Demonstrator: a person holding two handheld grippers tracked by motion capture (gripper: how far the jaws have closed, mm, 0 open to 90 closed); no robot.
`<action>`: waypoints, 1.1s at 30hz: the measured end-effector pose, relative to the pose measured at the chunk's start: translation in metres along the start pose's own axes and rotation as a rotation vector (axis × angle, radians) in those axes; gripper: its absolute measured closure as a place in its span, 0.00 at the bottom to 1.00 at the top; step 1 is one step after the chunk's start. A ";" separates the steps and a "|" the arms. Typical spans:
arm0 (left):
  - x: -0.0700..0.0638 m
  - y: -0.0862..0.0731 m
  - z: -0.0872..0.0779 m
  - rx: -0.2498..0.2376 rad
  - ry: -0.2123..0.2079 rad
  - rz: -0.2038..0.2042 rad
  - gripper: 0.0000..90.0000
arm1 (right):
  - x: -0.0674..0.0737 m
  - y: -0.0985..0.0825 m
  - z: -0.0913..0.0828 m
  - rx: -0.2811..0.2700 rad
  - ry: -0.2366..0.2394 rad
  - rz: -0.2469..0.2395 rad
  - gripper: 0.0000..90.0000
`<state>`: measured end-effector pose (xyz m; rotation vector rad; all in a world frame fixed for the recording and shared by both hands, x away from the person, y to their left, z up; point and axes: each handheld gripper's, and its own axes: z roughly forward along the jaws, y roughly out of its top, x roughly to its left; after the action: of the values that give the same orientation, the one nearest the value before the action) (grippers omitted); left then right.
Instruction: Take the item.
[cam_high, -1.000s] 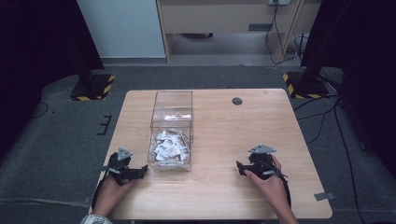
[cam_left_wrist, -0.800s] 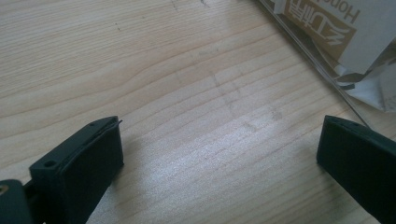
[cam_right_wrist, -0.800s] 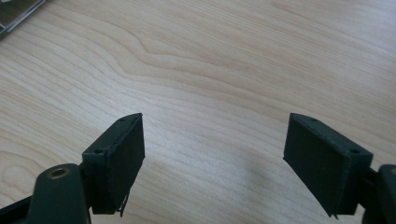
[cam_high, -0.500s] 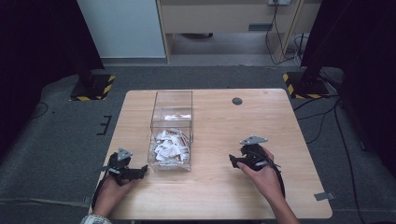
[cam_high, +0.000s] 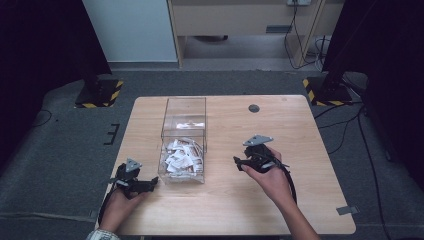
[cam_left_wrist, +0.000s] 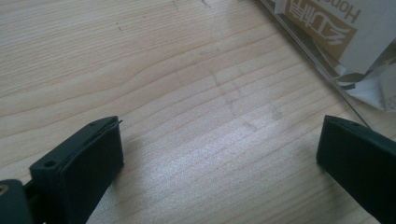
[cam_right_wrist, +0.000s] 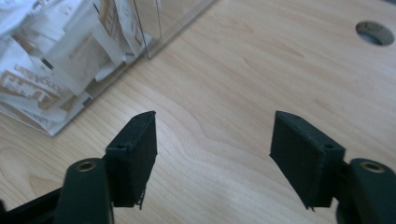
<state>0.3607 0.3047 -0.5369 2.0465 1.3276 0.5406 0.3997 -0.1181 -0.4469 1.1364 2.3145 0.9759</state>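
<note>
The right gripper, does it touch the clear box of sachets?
Apart. The high view shows bare table between the right gripper and the clear box.

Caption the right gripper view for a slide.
Right gripper, jaws apart and empty, above the wooden table beside a clear box of paper sachets.

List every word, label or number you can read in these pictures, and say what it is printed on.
"Hone": cut-off brown letters on a white packet in the clear box.
Brown characters beside it: too cropped to read.
Brown print on packets in the right gripper view: too blurred.
</note>
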 end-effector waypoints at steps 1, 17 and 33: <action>0.000 0.000 0.000 0.000 0.000 0.000 0.00 | 0.001 0.002 0.000 0.001 0.002 -0.001 0.40; 0.000 0.000 0.000 0.000 0.000 0.000 0.00 | 0.023 0.048 -0.018 -0.054 0.075 -0.065 0.60; 0.000 0.000 0.000 0.000 0.000 0.000 0.00 | 0.069 0.079 -0.002 -0.077 0.179 -0.164 0.74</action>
<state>0.3607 0.3047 -0.5369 2.0460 1.3276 0.5406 0.3993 -0.0295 -0.3904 0.8443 2.4406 1.1339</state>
